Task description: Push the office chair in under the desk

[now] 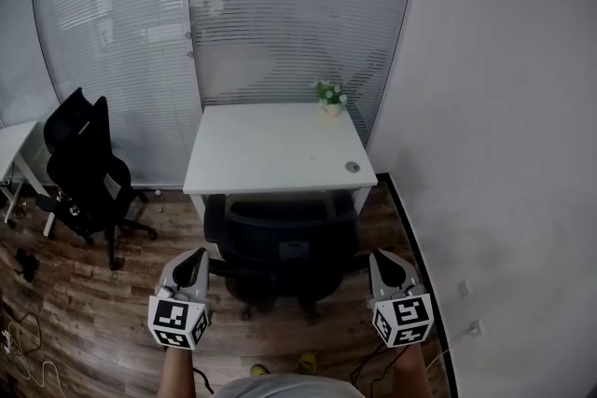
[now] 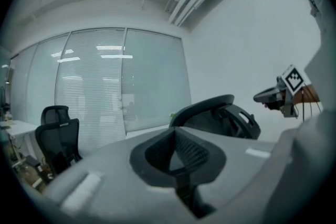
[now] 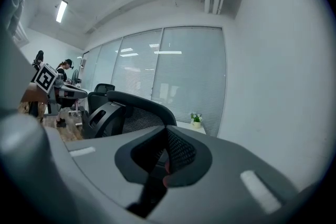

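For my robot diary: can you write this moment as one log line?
office chair: at desk front edge | left gripper: jaws shut, empty, beside chair | right gripper: jaws shut, empty, beside chair

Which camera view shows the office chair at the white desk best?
The head view: it shows the whole office chair from above, at the near edge of the white desk. The left gripper view shows only its backrest from one side; the right gripper view, the same from the other side.
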`<action>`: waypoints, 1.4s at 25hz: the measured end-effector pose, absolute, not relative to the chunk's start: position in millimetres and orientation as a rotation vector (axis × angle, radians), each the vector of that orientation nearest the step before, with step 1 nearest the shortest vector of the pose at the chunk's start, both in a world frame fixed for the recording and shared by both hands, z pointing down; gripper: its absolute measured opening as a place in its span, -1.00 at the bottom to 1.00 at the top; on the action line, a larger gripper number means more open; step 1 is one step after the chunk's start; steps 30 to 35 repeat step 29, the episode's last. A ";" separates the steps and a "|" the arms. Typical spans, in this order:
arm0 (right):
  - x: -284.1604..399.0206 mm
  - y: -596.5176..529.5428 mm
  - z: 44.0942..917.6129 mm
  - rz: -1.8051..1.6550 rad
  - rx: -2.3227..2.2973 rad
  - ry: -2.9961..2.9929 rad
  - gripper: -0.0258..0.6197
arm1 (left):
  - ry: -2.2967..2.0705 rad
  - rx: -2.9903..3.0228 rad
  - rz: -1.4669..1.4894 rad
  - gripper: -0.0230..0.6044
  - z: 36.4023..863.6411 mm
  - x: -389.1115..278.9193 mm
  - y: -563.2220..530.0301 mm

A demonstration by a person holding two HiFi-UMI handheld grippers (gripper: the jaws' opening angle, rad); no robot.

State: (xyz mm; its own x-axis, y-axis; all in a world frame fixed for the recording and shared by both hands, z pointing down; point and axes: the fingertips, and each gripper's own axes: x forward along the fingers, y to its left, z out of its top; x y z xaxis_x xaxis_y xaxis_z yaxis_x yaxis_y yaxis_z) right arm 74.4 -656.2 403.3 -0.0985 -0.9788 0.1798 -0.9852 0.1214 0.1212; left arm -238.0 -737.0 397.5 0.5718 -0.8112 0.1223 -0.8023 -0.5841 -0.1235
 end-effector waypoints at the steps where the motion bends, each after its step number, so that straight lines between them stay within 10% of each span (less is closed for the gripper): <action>1: 75.7 -655.9 403.5 0.046 1.954 -2.176 -0.92 | 1.407 -2.735 -0.254 -0.93 396.9 -237.7 -736.9; 35: 87.5 -669.9 394.2 0.045 1.962 -2.149 -0.92 | 1.406 -2.691 -0.242 -0.93 375.1 -237.4 -749.0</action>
